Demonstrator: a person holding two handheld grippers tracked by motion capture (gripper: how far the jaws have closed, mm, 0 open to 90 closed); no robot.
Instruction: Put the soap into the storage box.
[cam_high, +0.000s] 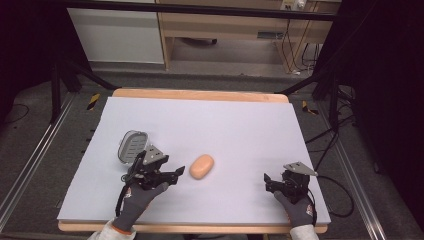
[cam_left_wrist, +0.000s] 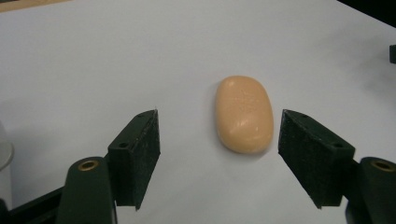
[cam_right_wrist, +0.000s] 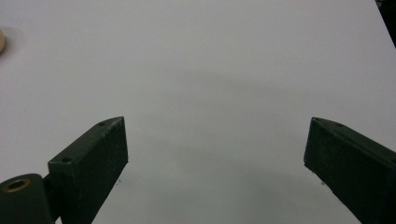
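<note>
Two grippers: both over the near half of the table (cam_high: 240, 120), jaws spread wide on each, nothing gripped.
Left gripper (cam_high: 176, 176): low near the table's near-left corner, held by a grey-gloved hand (cam_high: 140, 197), pointing right at the soap.
Left jaws: released and wide apart; in the left gripper view (cam_left_wrist: 219, 158) the soap lies just ahead of the gap and toward the right jaw, touching neither pad.
Soap (cam_high: 202, 166): a peach oval bar, flat on the white surface, left of the table's middle and toward the near edge; faint embossing shows on its top (cam_left_wrist: 244, 114).
Soap dish (cam_high: 132, 145): grey with a ribbed inside, beyond the left gripper, toward the left edge, apart from the soap.
Right gripper (cam_high: 267, 181): near the near-right corner, in the other gloved hand (cam_high: 299, 205), well apart from the soap.
Right jaws: open wide in the right gripper view (cam_right_wrist: 215, 163), bare white surface between them.
</note>
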